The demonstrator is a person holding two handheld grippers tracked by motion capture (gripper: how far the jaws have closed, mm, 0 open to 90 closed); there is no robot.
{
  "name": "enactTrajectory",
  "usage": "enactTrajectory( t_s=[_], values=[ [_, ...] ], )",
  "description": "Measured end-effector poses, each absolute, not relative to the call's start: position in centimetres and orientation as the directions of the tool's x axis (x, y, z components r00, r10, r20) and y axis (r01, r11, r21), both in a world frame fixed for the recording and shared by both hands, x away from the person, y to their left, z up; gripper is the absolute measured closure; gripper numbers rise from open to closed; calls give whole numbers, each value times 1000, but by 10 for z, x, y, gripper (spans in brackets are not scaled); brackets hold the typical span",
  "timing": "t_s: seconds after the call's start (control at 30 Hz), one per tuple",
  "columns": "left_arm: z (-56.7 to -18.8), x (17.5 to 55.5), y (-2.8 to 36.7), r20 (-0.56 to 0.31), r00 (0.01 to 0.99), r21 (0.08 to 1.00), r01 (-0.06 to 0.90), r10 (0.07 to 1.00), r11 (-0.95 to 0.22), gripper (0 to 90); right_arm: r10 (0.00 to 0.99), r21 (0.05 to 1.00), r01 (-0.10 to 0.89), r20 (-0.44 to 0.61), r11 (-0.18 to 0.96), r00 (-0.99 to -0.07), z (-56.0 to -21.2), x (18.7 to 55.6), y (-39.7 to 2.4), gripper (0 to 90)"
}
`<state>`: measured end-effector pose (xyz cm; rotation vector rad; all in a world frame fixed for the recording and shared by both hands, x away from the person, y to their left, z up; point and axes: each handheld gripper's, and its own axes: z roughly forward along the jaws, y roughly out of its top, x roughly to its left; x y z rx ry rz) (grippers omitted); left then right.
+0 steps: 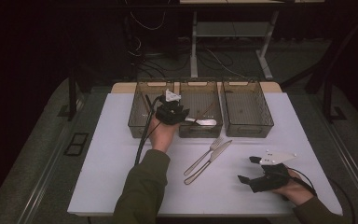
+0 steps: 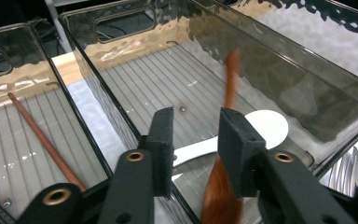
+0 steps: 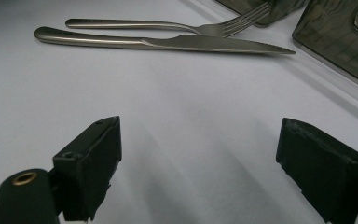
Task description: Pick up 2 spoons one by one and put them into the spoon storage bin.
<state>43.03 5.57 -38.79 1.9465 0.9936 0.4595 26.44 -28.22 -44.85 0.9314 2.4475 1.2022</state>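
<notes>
Over the middle one of three smoky transparent plastic bins (image 1: 200, 122) at the far side of the white desk (image 1: 107, 154), my left tongs (image 2: 196, 140) hover with their black pads set narrowly apart. Nothing is pressed between them. Just past the pads, inside that bin, a white spoon with a round bowl (image 2: 265, 128) lies on the ribbed floor, and a reddish-brown wooden utensil (image 2: 228, 116) appears as a blur beside it, so I judge it is dropping or has only now come free. I cannot tell its exact shape. The left bin (image 2: 23, 116) holds a thin brown wooden stick (image 2: 42, 140) lying aslant across its floor. The right bin (image 1: 248, 108) looks bare apart from a small speck I cannot identify.

My right tongs (image 3: 200, 163) rest low on the near right part of the desk, spread wide and holding nothing, apparently waiting their turn. Ahead of them a stainless steel fork (image 3: 168, 25) and a stainless steel table knife (image 3: 168, 43) lie side by side on the desk, touching or nearly so, just in front of the bins. I take the work to be sorting cutlery by kind into the bins, which would explain why these two remain outside.

No brand, label or readable writing shows anywhere.
</notes>
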Motion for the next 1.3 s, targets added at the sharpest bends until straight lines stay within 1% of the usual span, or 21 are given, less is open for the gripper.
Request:
enactTrajectory(
  t_s=[0.2,0.27,0.33,0.4,0.47,0.73,0.97,1.3],
  values=[
    [-384,426,58,-68,641,835,456,764,-309,534,648,781,432,46,452,-760,-449,264,-282,139],
    [-383,423,57,-87,648,841,455,757,-293,497,648,780,432,46,452,-760,-449,264,-282,139],
    [-381,420,59,-77,667,836,448,741,-317,468,647,779,432,44,455,-761,-448,264,-282,139],
    [-382,416,58,-93,676,842,445,731,-304,439,646,779,430,43,455,-762,-448,264,-282,139],
    [-383,411,59,-97,685,836,450,722,-314,409,647,780,431,44,454,-761,-448,265,-282,139],
    [-384,389,66,-101,721,826,445,686,-346,331,646,784,432,52,446,-761,-447,266,-283,141],
    [-387,369,66,-86,749,828,420,657,-371,299,648,789,428,50,440,-760,-446,266,-284,141],
    [-400,349,61,-94,767,823,419,634,-385,310,658,793,435,58,427,-750,-446,266,-288,141]
  ],
)
